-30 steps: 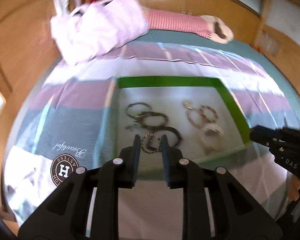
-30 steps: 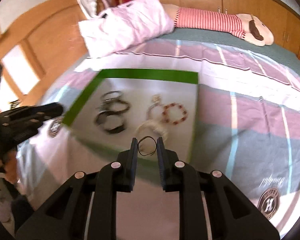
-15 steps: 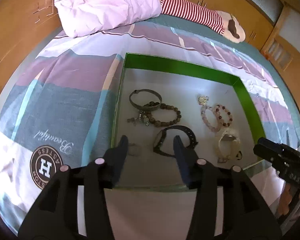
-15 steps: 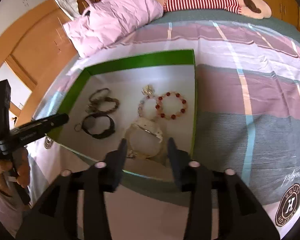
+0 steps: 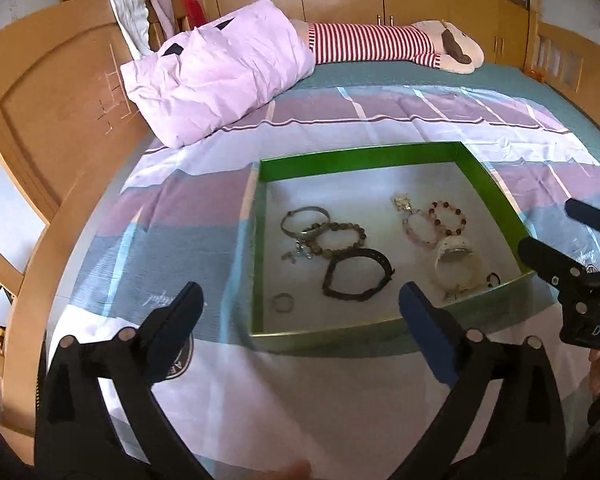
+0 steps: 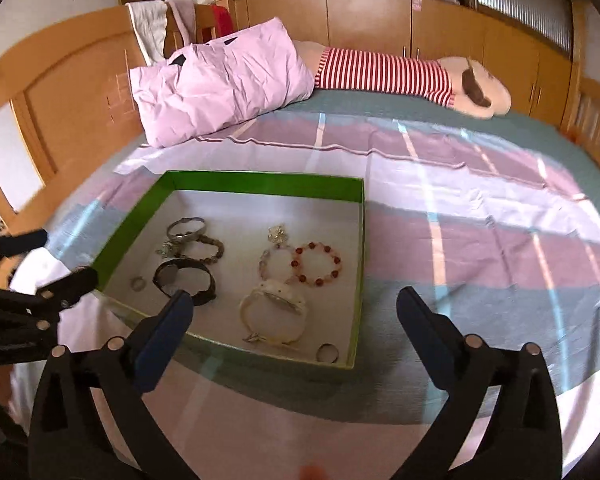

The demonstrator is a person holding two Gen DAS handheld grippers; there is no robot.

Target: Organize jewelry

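Note:
A green-walled box (image 5: 360,157) (image 6: 260,184) with a white floor lies on the bed. In it lie a silver bangle (image 5: 304,218), a brown bead bracelet (image 5: 336,240), a black bracelet (image 5: 356,276) (image 6: 186,276), a red bead bracelet (image 6: 316,264), a white bracelet (image 5: 456,264) (image 6: 272,312), a small ring (image 5: 284,302) (image 6: 138,283) at the left and a dark ring (image 5: 493,279) (image 6: 327,353) at the right corner. My left gripper (image 5: 300,316) is open and empty in front of the box. My right gripper (image 6: 292,320) is open and empty, also in front.
A pink pillow (image 5: 220,68) and a striped plush toy (image 5: 380,44) lie at the bed's far side. A wooden headboard (image 5: 60,112) stands at the left. Wooden cabinets (image 6: 380,28) line the back. The striped bedsheet (image 6: 480,240) stretches right of the box.
Both grippers held a ring one second ago. Both opened, and the rings now lie in the box. Both grippers have drawn back and opened wider.

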